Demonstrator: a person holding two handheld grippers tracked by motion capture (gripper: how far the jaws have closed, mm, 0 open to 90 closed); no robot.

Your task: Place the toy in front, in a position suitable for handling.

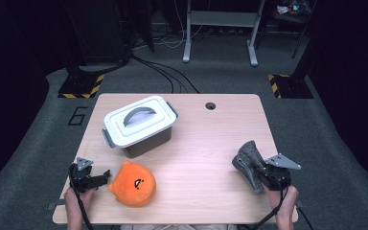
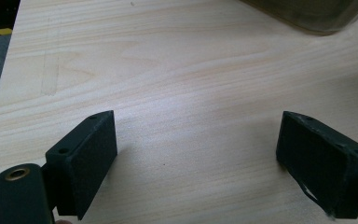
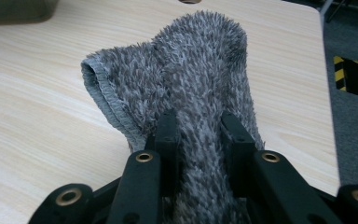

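Right claw (image 3: pixel 199 135) pinches the grey towel (image 3: pixel 186 79) above the tabletop's (image 1: pixel 196 158) near right corner; left claw (image 2: pixel 196 158) gapes empty beside the orange plush (image 1: pixel 132 183). Next, probably, comes carrying the towel toward the lidded box (image 1: pixel 139 124).

The high view looks down on the table (image 1: pixel 196 143); both gripper views skim close over its wood.

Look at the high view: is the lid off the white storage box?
No, the lid sits closed on the storage box, its grey handle lying flat on top.
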